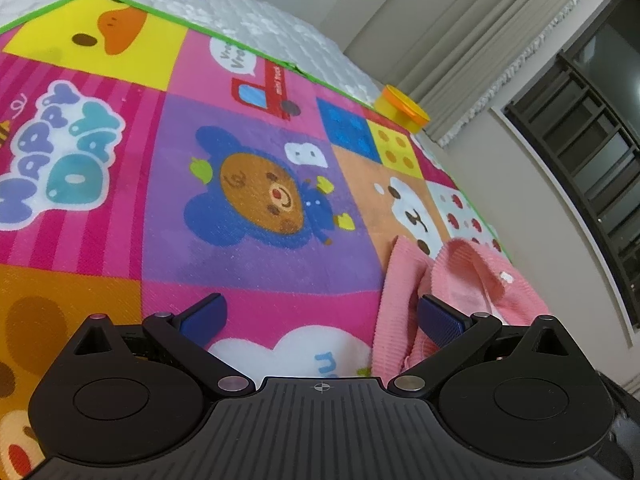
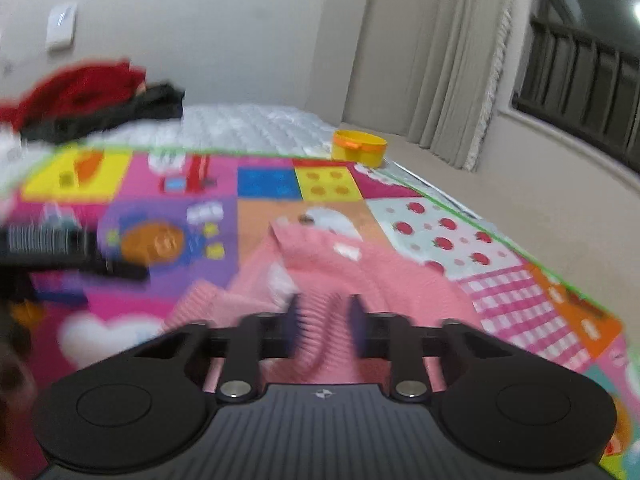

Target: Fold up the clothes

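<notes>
Pink garment pinched in the low-angled right hand-held gripper.

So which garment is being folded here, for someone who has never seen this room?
Find the bright cartoon play mat spread over the white mattress. Near its strawberry-patterned corner lies a pink ribbed knit garment, bunched up, with the right claw shut on a fold of it. It is the only clothing on the mat; the red and dark clothes are piled beyond the mat's far edge.

Both wrist cameras sit low and near above the play mat, angled downward toward the far wall; both show the pink garment and yellow container.
</notes>
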